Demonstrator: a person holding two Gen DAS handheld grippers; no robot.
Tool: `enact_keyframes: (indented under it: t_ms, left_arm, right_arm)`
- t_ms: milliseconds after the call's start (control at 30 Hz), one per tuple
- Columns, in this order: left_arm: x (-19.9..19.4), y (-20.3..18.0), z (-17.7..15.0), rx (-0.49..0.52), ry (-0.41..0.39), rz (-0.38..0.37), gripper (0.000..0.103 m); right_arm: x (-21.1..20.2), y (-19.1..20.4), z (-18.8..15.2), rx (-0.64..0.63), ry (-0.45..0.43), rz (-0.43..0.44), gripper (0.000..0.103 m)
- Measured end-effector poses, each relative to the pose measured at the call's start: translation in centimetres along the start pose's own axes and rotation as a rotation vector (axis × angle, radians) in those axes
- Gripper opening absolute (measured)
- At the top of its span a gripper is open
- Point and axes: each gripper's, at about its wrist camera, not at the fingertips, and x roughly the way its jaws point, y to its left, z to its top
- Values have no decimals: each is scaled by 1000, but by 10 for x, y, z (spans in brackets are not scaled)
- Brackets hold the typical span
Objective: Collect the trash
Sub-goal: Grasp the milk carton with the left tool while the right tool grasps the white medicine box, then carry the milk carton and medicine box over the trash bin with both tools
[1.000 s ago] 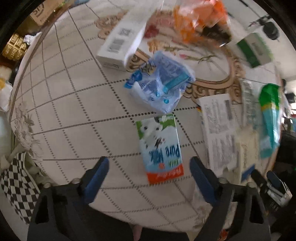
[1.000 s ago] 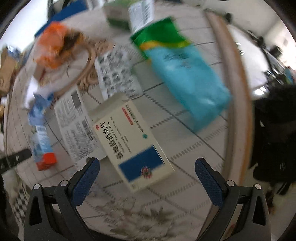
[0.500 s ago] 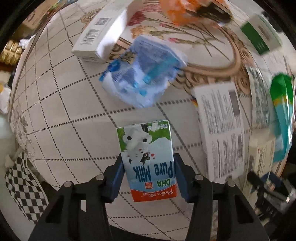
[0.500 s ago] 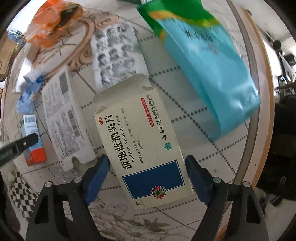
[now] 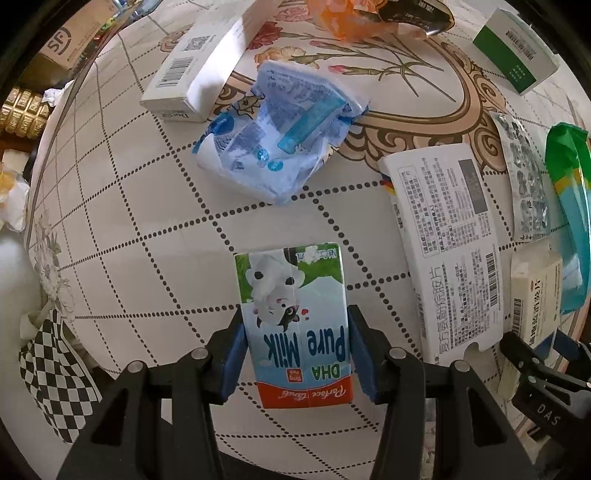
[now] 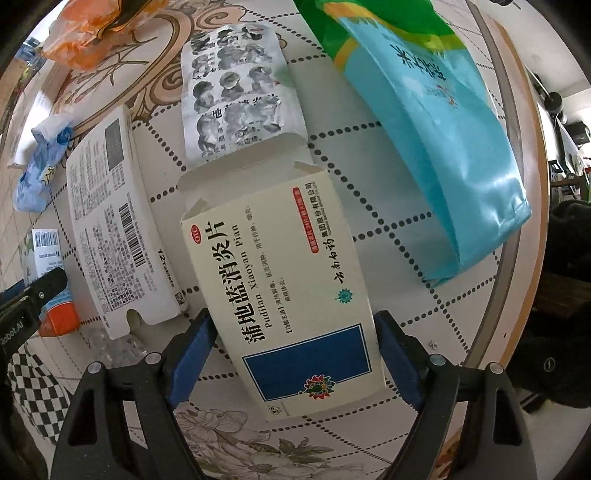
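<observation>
A milk carton (image 5: 295,325) printed with a cow and "Pure Milk" lies flat on the patterned tablecloth (image 5: 129,221). My left gripper (image 5: 295,314) points down over it and is shut on it, both blue pads pressing its long sides. A cream medicine box (image 6: 280,280) with a blue panel and an open end flap lies slightly askew near the table's right edge. My right gripper (image 6: 291,314) straddles its lower half with both pads touching its sides, and the jaws are opening slightly. The left gripper's finger (image 6: 33,295) shows at the edge of the right wrist view.
More litter lies on the table: a crumpled blue-white pouch (image 5: 280,147), a long white box (image 5: 199,62), a flat white carton (image 5: 450,243), a foil blister sheet (image 6: 240,85), a green-blue bag (image 6: 424,129), an orange wrapper (image 5: 351,18). The table rim (image 6: 517,184) runs close on the right.
Both grippers came in from wide open. The left closed onto the milk carton. The right dropped lower and closed around the medicine box, which now looks larger.
</observation>
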Motion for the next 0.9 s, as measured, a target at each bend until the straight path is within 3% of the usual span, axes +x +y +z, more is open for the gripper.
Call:
enact_keyframes:
  t_ms: [133,200,467,733,900]
  left_arm:
    - [9,5,-3,3,-19,-4,47]
    - [9,20,-13,4,-39,-4,47]
    - [-50,32,-61,48,-163,-7,47]
    - [-101,57,-128,89,-311,-37,47]
    - [-106,97,-191,57,-342,-82,47]
  right_arm:
    - [-2,4,0,-18,-17,-6,83]
    - [-15,5,-19,-22,-26,17,81]
    - [-58,-11,-67,20,-140,54,81]
    - [-114,15,-158,38,-278,108,81]
    - [-133,53,-231,-11,-302,143,81]
